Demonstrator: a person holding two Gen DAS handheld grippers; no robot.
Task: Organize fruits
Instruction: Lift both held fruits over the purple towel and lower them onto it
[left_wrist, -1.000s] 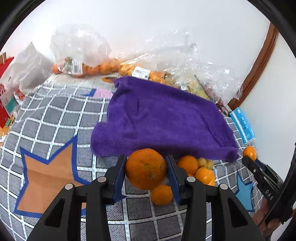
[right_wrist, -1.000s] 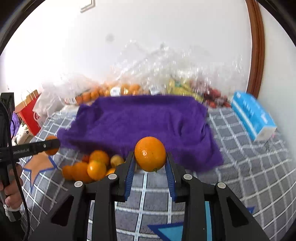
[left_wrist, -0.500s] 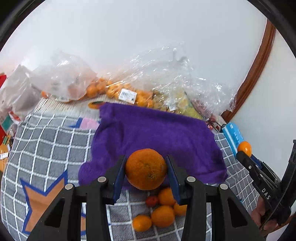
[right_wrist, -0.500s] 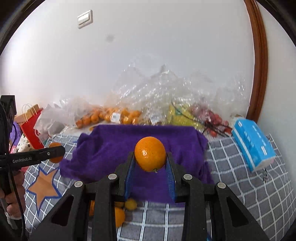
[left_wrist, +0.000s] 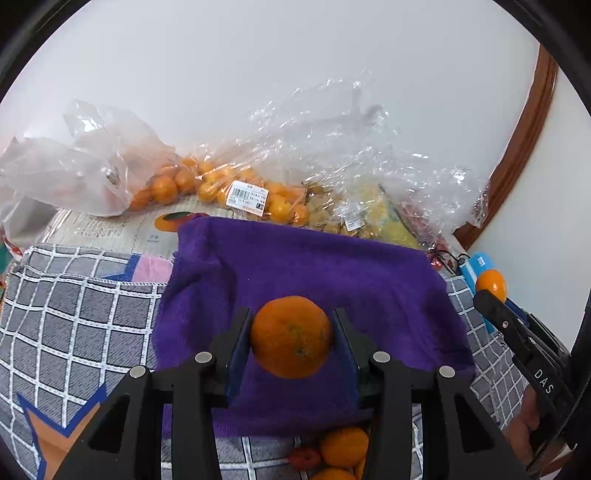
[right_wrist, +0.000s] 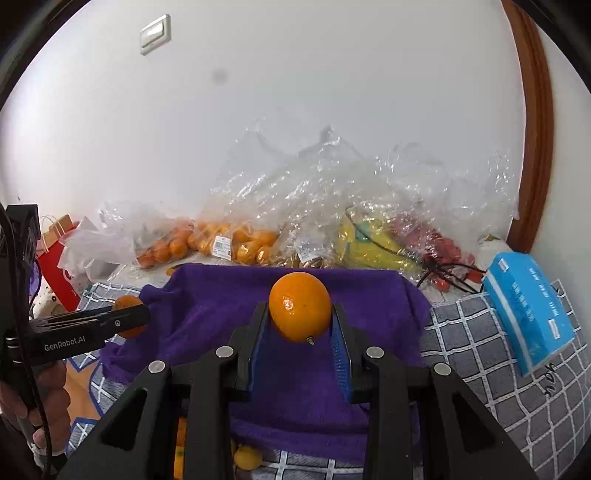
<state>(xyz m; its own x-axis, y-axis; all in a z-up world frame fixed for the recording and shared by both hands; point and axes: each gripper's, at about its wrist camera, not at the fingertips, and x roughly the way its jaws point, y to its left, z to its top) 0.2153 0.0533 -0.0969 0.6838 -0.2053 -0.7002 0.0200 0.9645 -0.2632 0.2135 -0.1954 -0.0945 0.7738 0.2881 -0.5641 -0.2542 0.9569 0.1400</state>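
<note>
Two grippers, each carrying one fruit. Left gripper (left_wrist: 291, 332): jaws narrowed onto a mandarin (left_wrist: 291, 338), dull rough skin, blue pads pressed against both flanks, fruit clear of any surface. Right gripper (right_wrist: 300, 334): jaws closed tighter on a smoother, glossier orange (right_wrist: 300, 306), stem nub pointing down, likewise held in the air. Change over the last second: both have travelled forward from above the loose fruit pile (left_wrist: 341, 452) to above the purple towel (left_wrist: 314, 273); the pile, formerly just ahead of the fingertips, now sits at the bottom edge behind the fingers, and the towel fills the middle ground. Neither grip has altered during the carry. Reading for the task: pick-up is done and transport is nearly done; the towel looks like the sorting spot, with the set-down not yet made. Bare towel surface under both fruits, nothing placed on it that I can see. Beyond the towel, clear plastic bags (right_wrist: 332, 206) hold small oranges, something yellow and something red; glare and crinkle make the contents uncertain. Blue tissue box (right_wrist: 528, 306) lies right of the towel on the checked cloth (left_wrist: 74, 314). Hard to make out: the pile is largely covered by gripper bodies, so no count is possible; height of the fruits above the towel cannot be judged; the person's hands are cut off at the frame edges.
</note>
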